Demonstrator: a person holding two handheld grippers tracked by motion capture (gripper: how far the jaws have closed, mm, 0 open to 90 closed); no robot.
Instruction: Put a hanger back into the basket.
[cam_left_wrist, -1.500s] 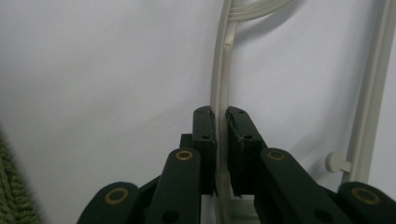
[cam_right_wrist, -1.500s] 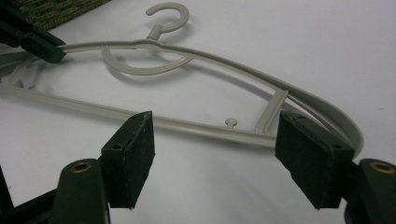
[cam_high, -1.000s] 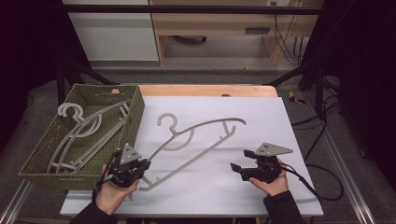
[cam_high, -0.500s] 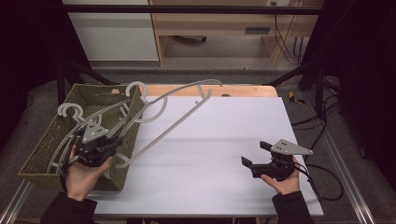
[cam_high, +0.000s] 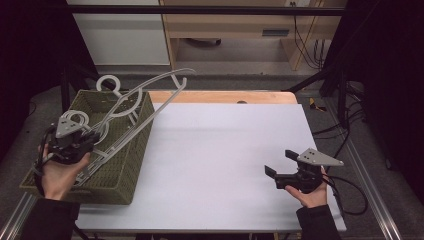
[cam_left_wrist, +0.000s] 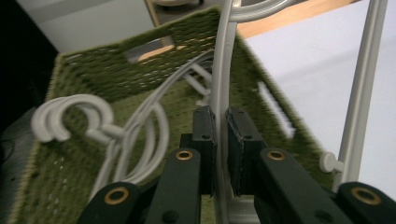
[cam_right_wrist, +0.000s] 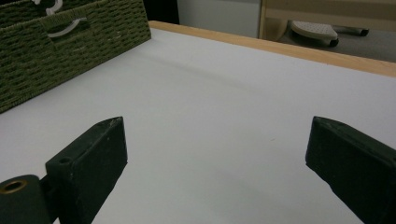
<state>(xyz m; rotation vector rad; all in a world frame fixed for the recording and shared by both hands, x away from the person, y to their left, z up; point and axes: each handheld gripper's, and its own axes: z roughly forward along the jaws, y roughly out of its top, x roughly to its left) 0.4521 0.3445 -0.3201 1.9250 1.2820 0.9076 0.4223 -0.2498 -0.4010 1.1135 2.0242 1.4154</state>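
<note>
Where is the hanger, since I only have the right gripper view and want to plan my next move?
Observer: The left gripper holds the grey hanger, jaws shut on its thin arm, above the green basket.
Operator: Is it lying inside?
Observer: Not yet; it slants up, its far end sticking out past the basket's far rim.
Operator: Anything else in the basket?
Observer: Yes, more grey hangers lie on its bottom.

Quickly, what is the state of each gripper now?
Left gripper: shut on the hanger, over the basket.
Right gripper: open, holding nothing.
</note>
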